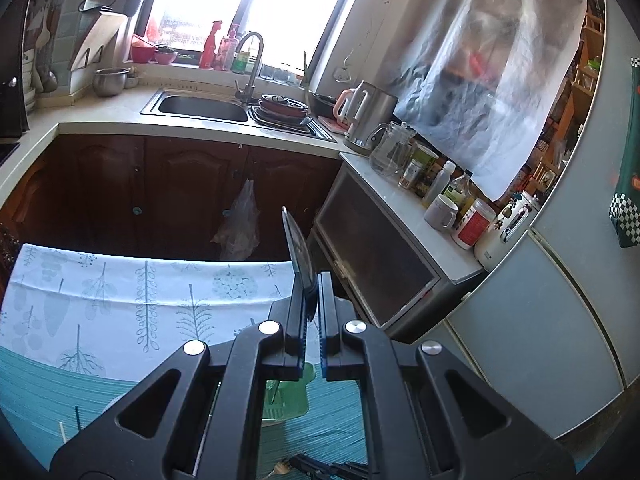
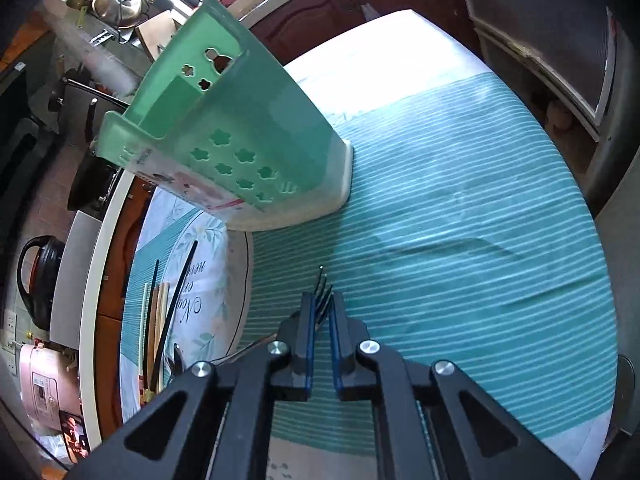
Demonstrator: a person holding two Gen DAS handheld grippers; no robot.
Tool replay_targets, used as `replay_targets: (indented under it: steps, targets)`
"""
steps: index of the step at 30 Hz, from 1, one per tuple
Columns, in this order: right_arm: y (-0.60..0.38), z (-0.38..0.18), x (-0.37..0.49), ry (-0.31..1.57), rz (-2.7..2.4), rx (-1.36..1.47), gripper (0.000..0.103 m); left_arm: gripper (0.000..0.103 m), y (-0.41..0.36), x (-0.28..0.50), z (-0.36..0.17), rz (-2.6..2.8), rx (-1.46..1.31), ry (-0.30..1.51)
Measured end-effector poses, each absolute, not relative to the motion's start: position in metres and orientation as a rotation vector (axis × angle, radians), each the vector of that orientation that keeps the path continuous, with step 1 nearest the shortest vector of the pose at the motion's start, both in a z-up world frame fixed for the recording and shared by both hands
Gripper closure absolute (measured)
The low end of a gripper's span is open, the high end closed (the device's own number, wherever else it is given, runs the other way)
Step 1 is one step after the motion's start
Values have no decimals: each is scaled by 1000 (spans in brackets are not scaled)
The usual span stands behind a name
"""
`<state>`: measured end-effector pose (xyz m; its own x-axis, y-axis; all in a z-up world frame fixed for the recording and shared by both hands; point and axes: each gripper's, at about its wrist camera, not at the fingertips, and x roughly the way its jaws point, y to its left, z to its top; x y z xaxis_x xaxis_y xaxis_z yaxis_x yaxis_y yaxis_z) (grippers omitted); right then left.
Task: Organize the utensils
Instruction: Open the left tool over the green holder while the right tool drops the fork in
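A kitchen with a bright window, a steel sink (image 1: pixel 203 109) and dark wood cupboards below. At the right, a white shelf top crowded with a kettle (image 1: pixel 370 118), a glass jug (image 1: pixel 390 154), bottles and a white mug (image 1: pixel 441 212), next to a grey fridge (image 1: pixel 560 320). In front, a counter (image 2: pixel 460 220) under a teal striped cloth, with a leaf-print cloth (image 1: pixel 140 292) at its far end.

On the counter, a green holder (image 2: pixel 240 140) with flower-shaped holes, standing on a white base. Beside it a round white mat (image 2: pixel 208 280) with writing, and a bunch of chopsticks (image 2: pixel 158 320) lying across the mat, black ones and pale ones.

Left claw (image 1: pixel 311 312) pressed together on a black knife (image 1: pixel 298 252), blade pointing up and away, high above the counter's far edge. Right claw (image 2: pixel 321 312) pinching a dark fork (image 2: pixel 322 292), prongs poking out past the tips, low over the striped cloth. Green holder ahead and to the left of the fork, well apart from it. Chopsticks off to the left of the right claw, not touched.
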<state>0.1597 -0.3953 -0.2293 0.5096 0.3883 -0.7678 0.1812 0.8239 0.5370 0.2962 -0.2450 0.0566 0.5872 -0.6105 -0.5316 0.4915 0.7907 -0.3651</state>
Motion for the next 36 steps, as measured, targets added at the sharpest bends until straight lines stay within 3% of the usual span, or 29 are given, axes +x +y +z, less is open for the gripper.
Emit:
replay_targets:
  steps: [15,21,25,27,36]
  targets:
    - [-400,-130,125,847,78,475,102,100,-268,303,-51,-555,-48,820]
    - [-398,-70,117,739,45,364,102,99,-256,292,-58,-552,-38,835]
    - [-392,-35,117,676,8,274,102,80,-241,277,-44,-546,-27,833]
    - [-393,-23,119,658,-11,246,102,62,-229,266,-34,-534,-25,828]
    - [-390,16,130,591,-126,126,102,56,-165,216,-22,-412,21,810]
